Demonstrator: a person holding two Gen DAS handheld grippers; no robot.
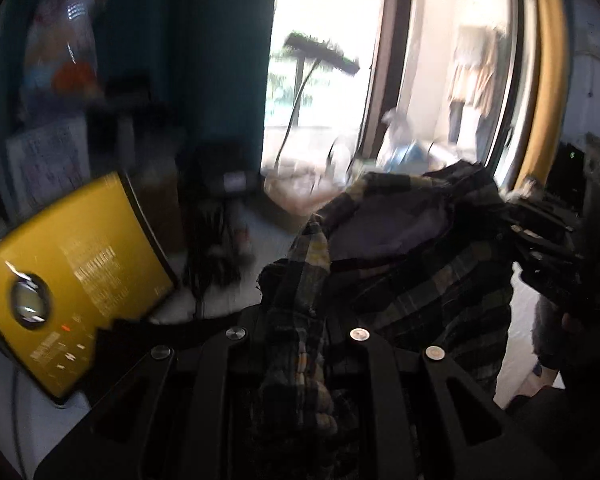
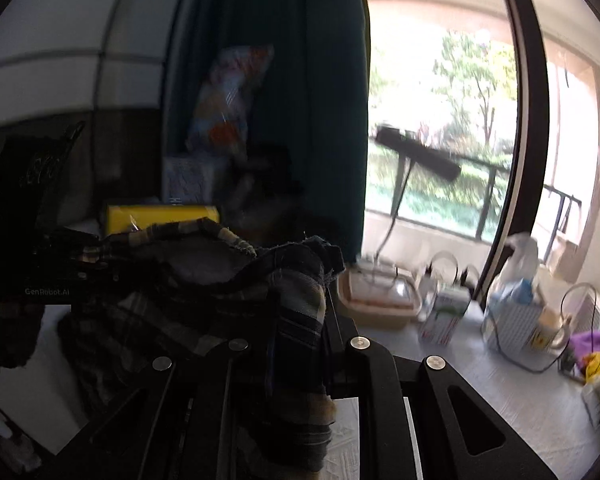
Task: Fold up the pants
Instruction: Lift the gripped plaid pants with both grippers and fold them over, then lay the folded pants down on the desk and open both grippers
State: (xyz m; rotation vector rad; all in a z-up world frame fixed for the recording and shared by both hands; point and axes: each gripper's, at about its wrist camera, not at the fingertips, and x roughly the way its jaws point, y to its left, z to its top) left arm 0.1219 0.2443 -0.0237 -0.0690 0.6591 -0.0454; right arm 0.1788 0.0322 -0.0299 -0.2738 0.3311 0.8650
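Note:
Dark plaid pants [image 1: 420,264] hang in the air, held up between both grippers by the waistband, with the lining showing at the open top. My left gripper [image 1: 300,344] is shut on one end of the waistband; the cloth bunches between its fingers. The right gripper [image 1: 548,256] shows at the right edge of the left wrist view, on the other end. In the right wrist view my right gripper [image 2: 300,344] is shut on the pants [image 2: 188,300], and the left gripper [image 2: 52,276] shows dark at the left. The fingertips are hidden by cloth.
A white-covered table [image 2: 480,392] lies below. On it are a yellow box [image 1: 68,280], a beige tray [image 2: 376,300], cartons and bags [image 2: 520,304]. A dark teal curtain [image 2: 308,120] hangs behind, beside a bright balcony door [image 2: 452,140] with a broom.

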